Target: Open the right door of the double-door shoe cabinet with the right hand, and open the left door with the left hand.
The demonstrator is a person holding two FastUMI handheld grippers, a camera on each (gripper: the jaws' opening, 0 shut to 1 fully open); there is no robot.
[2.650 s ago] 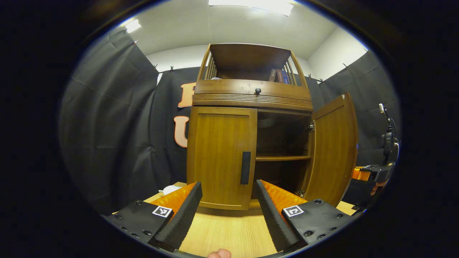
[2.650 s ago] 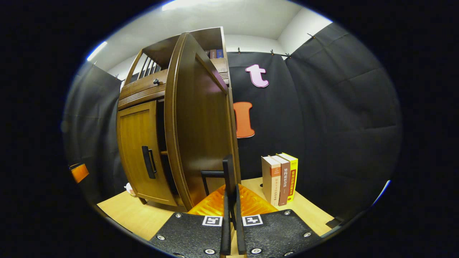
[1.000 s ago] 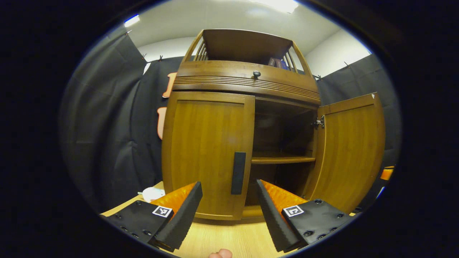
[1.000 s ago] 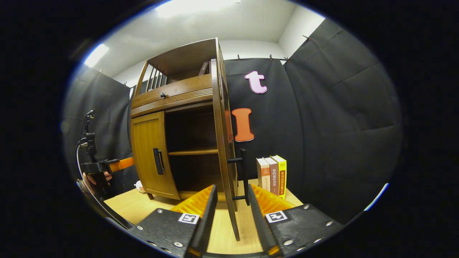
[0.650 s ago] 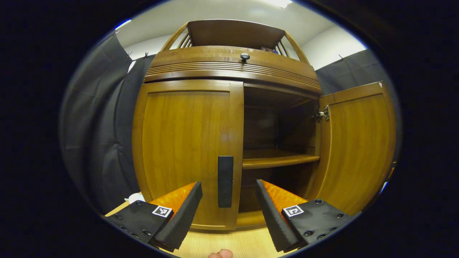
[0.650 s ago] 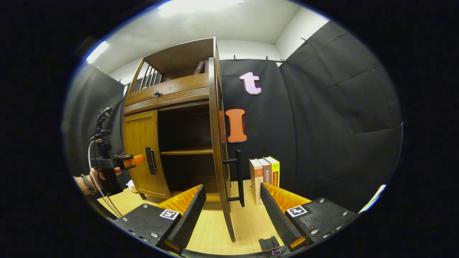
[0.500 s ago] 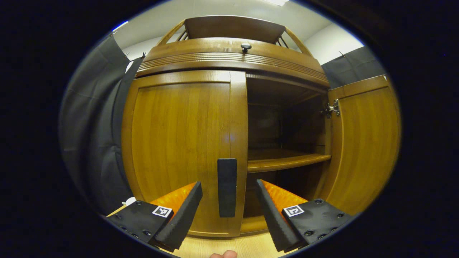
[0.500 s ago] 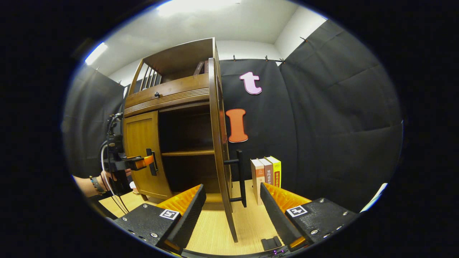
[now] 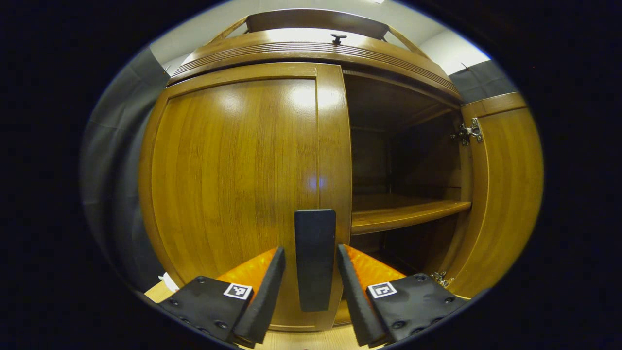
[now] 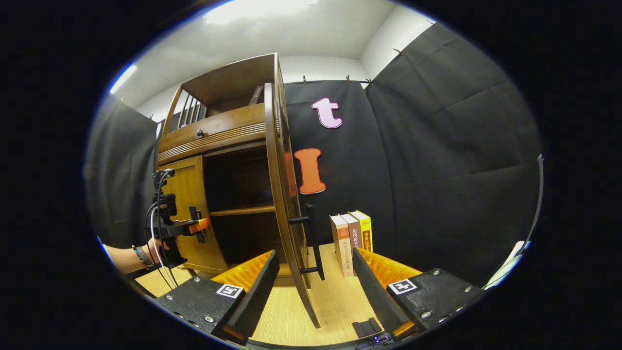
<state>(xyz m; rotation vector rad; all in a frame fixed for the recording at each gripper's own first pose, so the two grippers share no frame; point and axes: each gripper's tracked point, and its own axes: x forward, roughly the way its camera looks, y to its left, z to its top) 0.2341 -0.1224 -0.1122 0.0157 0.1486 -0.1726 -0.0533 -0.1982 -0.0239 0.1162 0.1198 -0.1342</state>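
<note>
Left gripper view: the left gripper (image 9: 307,265) is spread around the black bar handle (image 9: 315,257) of the closed brown wooden left door (image 9: 233,180); contact is unclear.

Right gripper view: the right gripper (image 10: 313,279) is spread wide, straddling the edge of the open right door (image 10: 284,204); its lower corner is hidden.

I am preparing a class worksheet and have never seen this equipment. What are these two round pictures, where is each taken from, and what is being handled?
A person holds a two-finger gripper in each hand; each carries a forward-looking fisheye camera. In the left gripper view, the left gripper straddles the black handle of the closed left door, apparently not yet clamped. In the right gripper view, the right gripper is open, holding nothing, near the opened right door. Three books stand on the wooden surface.
</note>
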